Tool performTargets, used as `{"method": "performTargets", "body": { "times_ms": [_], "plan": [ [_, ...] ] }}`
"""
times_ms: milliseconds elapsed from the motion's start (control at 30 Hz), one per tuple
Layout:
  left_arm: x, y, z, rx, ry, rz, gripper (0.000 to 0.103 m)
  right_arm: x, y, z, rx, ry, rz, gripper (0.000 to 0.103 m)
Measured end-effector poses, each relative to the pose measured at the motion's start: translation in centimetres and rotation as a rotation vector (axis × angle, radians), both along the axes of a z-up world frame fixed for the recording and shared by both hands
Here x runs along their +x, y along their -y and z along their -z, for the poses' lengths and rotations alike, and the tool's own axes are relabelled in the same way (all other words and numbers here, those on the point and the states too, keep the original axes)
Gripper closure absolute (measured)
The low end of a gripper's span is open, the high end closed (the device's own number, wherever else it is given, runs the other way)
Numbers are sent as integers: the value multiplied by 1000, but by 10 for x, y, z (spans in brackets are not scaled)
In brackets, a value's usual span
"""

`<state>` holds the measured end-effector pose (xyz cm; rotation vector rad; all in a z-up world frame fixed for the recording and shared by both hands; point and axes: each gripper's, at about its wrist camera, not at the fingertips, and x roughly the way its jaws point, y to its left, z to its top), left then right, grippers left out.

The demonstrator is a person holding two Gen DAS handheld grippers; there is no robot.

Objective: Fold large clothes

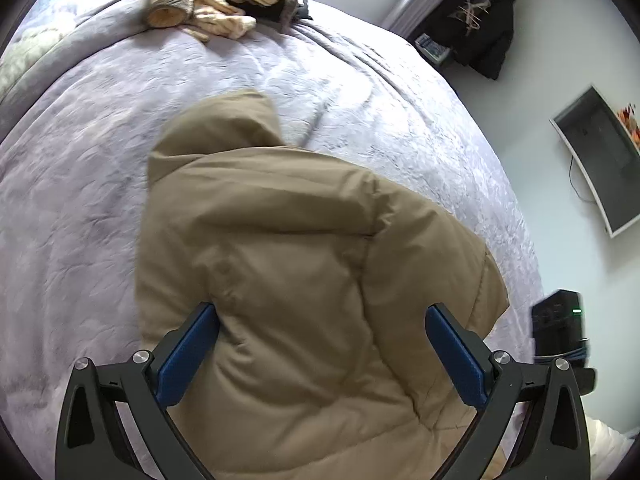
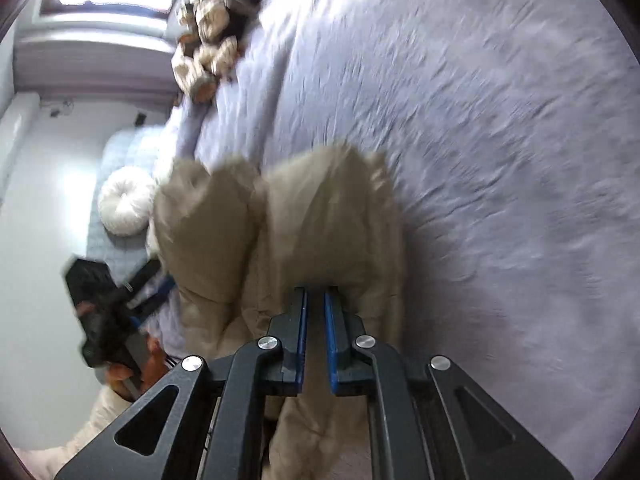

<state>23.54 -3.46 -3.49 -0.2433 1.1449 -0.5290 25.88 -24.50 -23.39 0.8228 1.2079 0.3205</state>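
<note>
A tan hooded puffer jacket (image 1: 288, 248) lies on the lilac bedspread (image 1: 72, 200), hood pointing away from me. My left gripper (image 1: 320, 310) hangs over the jacket's lower part, open, its blue pads (image 1: 188, 356) wide apart and not touching the fabric. In the right wrist view the jacket (image 2: 328, 208) is bunched and blurred. My right gripper (image 2: 316, 292) is shut on a fold of it, with only a narrow slit between the blue pads (image 2: 332, 344).
A heap of cream knitted clothes (image 1: 208, 4) (image 2: 208, 40) lies at the far end of the bed. A black garment (image 1: 480, 24) hangs on the wall near a white-framed screen (image 1: 600, 160). A round white cushion (image 2: 124, 206) sits beside the bed. A hand (image 2: 150, 360) shows at lower left.
</note>
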Motion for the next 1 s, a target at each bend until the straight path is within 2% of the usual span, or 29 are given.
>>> {"method": "performTargets", "body": {
  "times_ms": [67,200,300,400,467,533,600,667,733,833,1000],
  "plan": [
    [4,7,19,5,5,16,1,7,-7,17,-25,-39,-31,94],
    [-5,41,21,85,40,74,1,13,-6,51,-25,-98,-31,100],
    [-15,69,20,172,76,121,1,10,0,50,-22,-123,-13,100],
    [-12,79,24,196,73,120,1,-6,3,20,-115,-91,-25,97],
    [-9,82,25,203,63,111,1,-22,5,-12,-169,-23,-6,97],
    [-5,89,30,228,52,113,1,-46,4,-54,-205,92,10,97],
    [-1,96,36,260,44,115,1,-65,-5,-79,-193,174,-21,97],
    [3,103,43,294,35,117,1,-82,-22,-88,-173,201,-93,97],
    [4,109,49,324,32,118,1,-95,-41,-73,-211,154,-163,97],
    [2,116,55,347,44,128,1,-108,-50,-23,-304,19,-162,98],
    [-8,132,65,405,94,148,1,-121,-48,22,-343,-26,-138,103]
  ]
}}
